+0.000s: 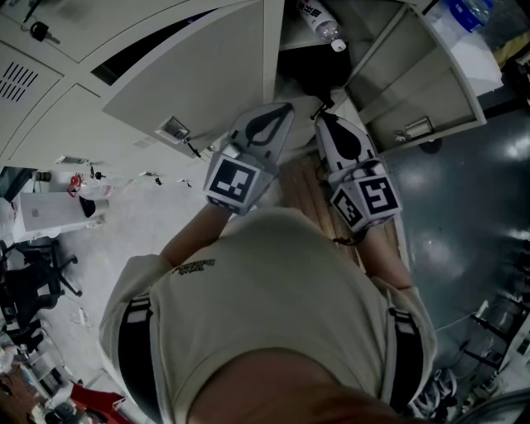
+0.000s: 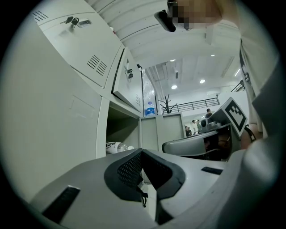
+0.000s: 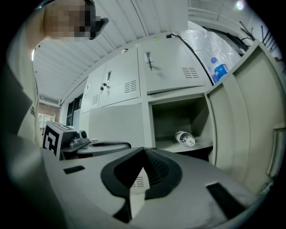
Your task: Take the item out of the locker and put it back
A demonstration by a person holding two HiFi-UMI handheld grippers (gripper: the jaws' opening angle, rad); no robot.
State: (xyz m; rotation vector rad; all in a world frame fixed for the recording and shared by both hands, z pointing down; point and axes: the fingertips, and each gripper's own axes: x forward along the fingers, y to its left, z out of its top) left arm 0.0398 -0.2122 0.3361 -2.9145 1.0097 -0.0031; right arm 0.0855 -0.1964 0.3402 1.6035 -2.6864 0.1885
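Your shirt fills the foreground of the head view. Ahead on the left, your left gripper has its jaws pressed together with nothing between them, tips aimed toward the open locker. Inside it, the bottle lies on its side on the shelf, well apart from both grippers. Your right gripper, just beside the left one, is likewise closed tight and empty. At far right, the door stands swung open.

Locker area of an open office-like hall: grey metal lockers, swivel chair, ceiling lights, railing.
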